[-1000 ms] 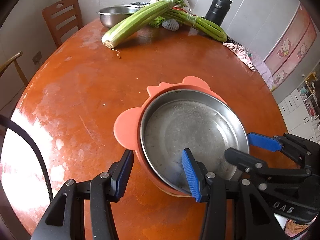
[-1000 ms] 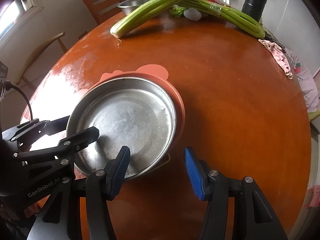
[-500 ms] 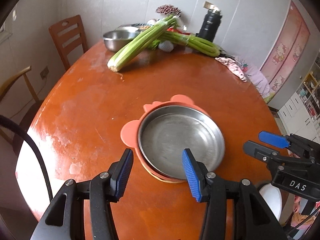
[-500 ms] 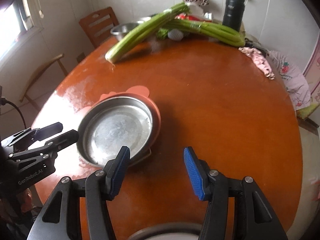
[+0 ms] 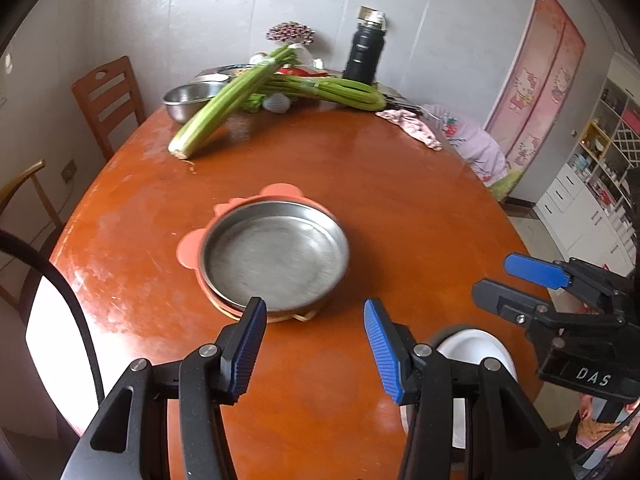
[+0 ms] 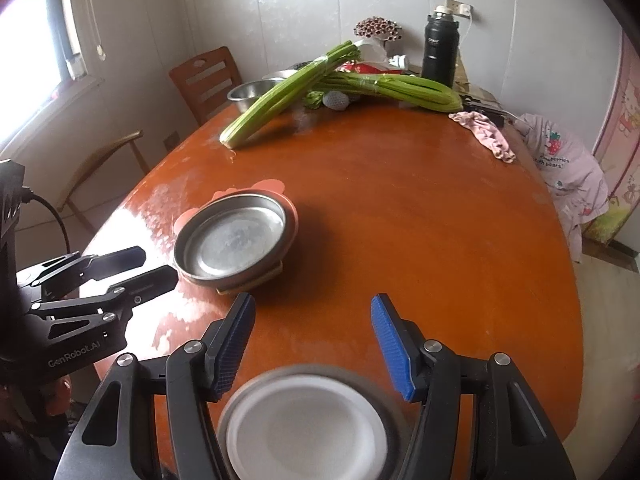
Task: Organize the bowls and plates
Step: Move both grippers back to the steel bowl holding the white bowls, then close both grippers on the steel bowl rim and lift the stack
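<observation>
A steel plate (image 5: pixel 276 256) (image 6: pixel 234 236) lies stacked on a pink plate with ear-shaped tabs (image 5: pixel 190 248) (image 6: pixel 294 220) in the middle of the round orange table (image 5: pixel 400 208). My left gripper (image 5: pixel 314 344) hangs open above the table, near side of the stack, nothing between its fingers. It shows at the left of the right wrist view (image 6: pixel 142 266). My right gripper (image 6: pixel 312 340) has its jaws opening, empty, over a white bowl (image 6: pixel 308 424) (image 5: pixel 472 354) at the table's near edge. Its blue-tipped fingers (image 5: pixel 532 270) show at the right in the left wrist view.
At the far side lie long celery bunches (image 5: pixel 224 108) (image 6: pixel 280 100), a steel bowl (image 5: pixel 186 100), a black flask (image 5: pixel 366 50) (image 6: pixel 440 52) and a pink cloth (image 5: pixel 412 128). Wooden chairs (image 5: pixel 108 96) (image 6: pixel 208 80) stand at the left, a clothes-draped seat (image 6: pixel 568 164) at the right.
Both grippers have drawn back and up from the stacked plates, which now lie farther off. The left jaws no longer straddle the steel plate's rim. The white bowl has come into view.
</observation>
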### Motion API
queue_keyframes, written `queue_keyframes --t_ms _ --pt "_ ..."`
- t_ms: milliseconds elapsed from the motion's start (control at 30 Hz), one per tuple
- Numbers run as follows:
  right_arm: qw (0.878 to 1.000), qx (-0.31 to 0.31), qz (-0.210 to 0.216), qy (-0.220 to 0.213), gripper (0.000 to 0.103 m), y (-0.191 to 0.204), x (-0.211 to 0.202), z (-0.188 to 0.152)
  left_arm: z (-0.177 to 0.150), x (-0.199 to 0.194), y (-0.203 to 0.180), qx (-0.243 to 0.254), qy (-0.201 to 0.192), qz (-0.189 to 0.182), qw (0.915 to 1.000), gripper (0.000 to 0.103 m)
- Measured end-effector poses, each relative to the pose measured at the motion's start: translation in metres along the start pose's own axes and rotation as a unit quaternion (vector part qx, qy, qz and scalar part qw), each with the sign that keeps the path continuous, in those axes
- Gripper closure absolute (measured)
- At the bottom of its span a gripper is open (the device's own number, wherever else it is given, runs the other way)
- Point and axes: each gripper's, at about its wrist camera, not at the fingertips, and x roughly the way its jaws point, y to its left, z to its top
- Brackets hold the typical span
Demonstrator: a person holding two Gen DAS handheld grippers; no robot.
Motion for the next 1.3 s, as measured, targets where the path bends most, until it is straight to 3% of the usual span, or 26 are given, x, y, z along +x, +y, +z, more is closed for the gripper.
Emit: queue_keyframes --t_ms 467,1000,1300 --pt "0.999 0.032 -0.008 0.014 0.037 -0.039 -0.012 -0.057 -0.028 0.011 -0.049 0.038 0.031 -0.032 0.9983 0.052" --pt "0.998 0.045 0.002 0.051 0.035 -0.047 0.005 -0.096 -0.057 0.039 -0.071 0.05 0.087 -0.056 0.9934 0.052" --pt "0.996 0.044 0.008 0.073 0.035 -0.046 0.015 -0.109 -0.064 0.055 -0.078 0.054 0.109 -0.05 0.9913 0.052"
